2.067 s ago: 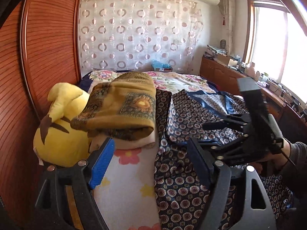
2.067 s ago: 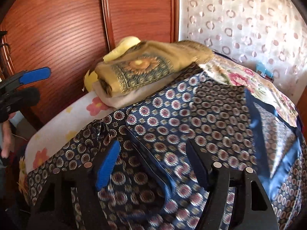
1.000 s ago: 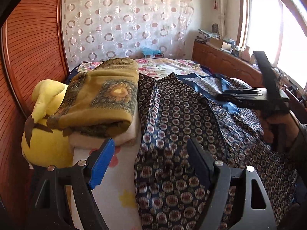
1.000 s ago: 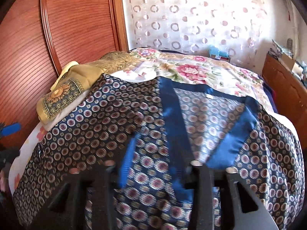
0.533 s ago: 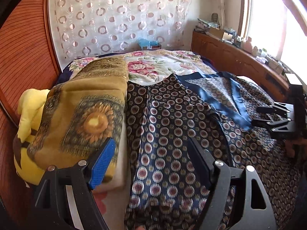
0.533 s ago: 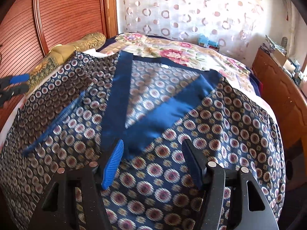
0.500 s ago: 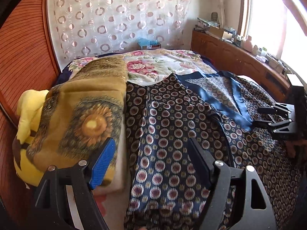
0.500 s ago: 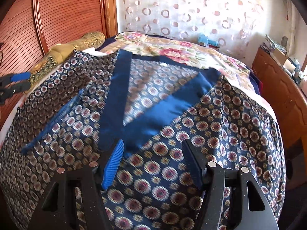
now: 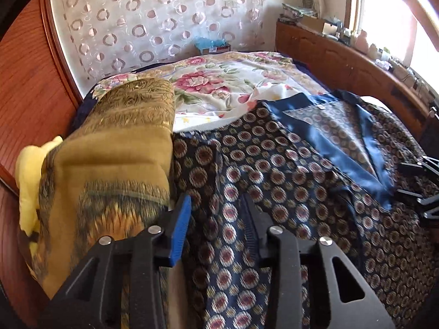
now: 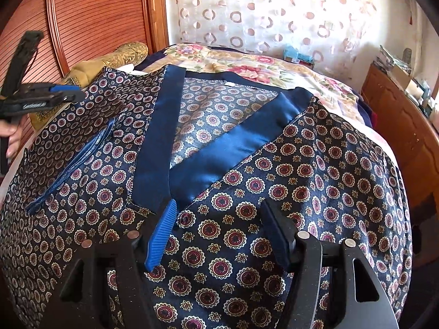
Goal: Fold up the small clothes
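Patterned navy robe spread flat on bed, satin collar centre frame. Left gripper and right gripper: jaws wide apart, holding nothing, above the cloth.

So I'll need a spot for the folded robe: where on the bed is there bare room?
The flowered bedspread beyond the robe, toward the curtain, lies bare. The headboard side is crowded: a folded gold blanket over a yellow plush toy. The robe covers the near bed.
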A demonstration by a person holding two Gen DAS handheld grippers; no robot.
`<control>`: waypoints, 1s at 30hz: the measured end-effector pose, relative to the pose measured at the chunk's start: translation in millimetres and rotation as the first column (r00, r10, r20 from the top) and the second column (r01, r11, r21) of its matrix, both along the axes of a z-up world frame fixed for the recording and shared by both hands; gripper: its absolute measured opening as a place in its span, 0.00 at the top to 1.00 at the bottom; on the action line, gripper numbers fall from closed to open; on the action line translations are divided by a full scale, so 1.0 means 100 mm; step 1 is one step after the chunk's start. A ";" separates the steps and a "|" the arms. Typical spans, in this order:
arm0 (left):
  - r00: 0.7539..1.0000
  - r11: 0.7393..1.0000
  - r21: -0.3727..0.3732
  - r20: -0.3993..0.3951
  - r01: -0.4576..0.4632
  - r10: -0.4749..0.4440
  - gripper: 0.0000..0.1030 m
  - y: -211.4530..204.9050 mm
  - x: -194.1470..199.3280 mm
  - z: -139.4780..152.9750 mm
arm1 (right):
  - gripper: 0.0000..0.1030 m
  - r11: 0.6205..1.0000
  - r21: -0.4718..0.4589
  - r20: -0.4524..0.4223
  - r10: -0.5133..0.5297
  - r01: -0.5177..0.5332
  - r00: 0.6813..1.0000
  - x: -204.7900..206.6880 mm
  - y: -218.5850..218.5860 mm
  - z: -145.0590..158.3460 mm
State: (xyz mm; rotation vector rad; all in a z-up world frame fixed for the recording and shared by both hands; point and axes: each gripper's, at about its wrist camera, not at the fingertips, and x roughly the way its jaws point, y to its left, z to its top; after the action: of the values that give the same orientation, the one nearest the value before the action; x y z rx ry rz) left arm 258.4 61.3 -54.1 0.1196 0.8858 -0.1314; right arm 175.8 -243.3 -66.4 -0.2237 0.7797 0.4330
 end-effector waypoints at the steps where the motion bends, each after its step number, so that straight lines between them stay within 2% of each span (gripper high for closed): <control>1: 1.000 1.000 0.005 -0.003 0.003 -0.003 0.65 0.00 0.03 0.00 | 0.37 1.000 0.001 -0.001 0.001 -0.001 1.000 0.01 0.01 -0.01; 3: 1.000 1.000 0.025 -0.009 0.004 -0.004 0.70 0.02 0.06 -0.02 | 0.37 1.000 0.001 -0.001 0.001 -0.001 1.000 0.01 0.01 -0.01; 5: 1.000 0.999 0.053 -0.028 0.005 -0.003 0.70 0.02 0.12 -0.06 | 0.36 1.000 0.002 -0.001 0.001 -0.001 1.000 0.00 0.01 -0.01; 10: 0.998 0.996 0.080 -0.054 0.039 -0.035 0.80 0.01 0.15 -0.13 | 0.36 1.000 -0.001 0.000 0.001 -0.001 1.000 0.00 0.01 -0.01; 13: 0.996 0.994 0.087 -0.059 0.064 -0.059 0.94 0.00 0.13 -0.12 | 0.36 1.000 0.001 -0.001 0.002 -0.002 1.000 0.01 0.01 -0.01; 15: 0.997 0.993 0.100 -0.041 0.069 -0.065 0.98 -0.01 0.09 -0.07 | 0.36 1.000 -0.001 0.000 0.002 -0.002 1.000 0.01 0.01 -0.01; 19: 0.995 0.998 0.058 0.100 0.000 -0.005 0.98 0.14 -0.07 0.26 | 0.36 1.000 0.001 -0.001 0.003 -0.003 1.000 0.01 0.00 -0.02; 21: 0.989 0.998 0.053 0.145 -0.035 0.027 0.98 0.25 -0.11 0.39 | 0.36 1.000 0.000 0.000 0.003 -0.003 1.000 0.01 0.00 -0.02; 26: 0.988 0.992 0.068 0.115 -0.111 0.103 0.98 0.57 -0.08 0.35 | 0.36 1.000 -0.004 0.001 0.003 -0.003 1.000 0.00 0.00 -0.01; 30: 0.987 0.995 0.026 0.129 -0.098 0.094 0.96 0.61 -0.17 0.35 | 0.36 1.000 -0.005 0.003 0.002 -0.002 1.000 0.00 0.01 -0.02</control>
State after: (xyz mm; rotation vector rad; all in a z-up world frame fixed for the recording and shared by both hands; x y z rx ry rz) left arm 241.2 122.0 -18.8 0.1139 0.7643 -0.0193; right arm 175.3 -242.6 -68.0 -0.2303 0.7773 0.4324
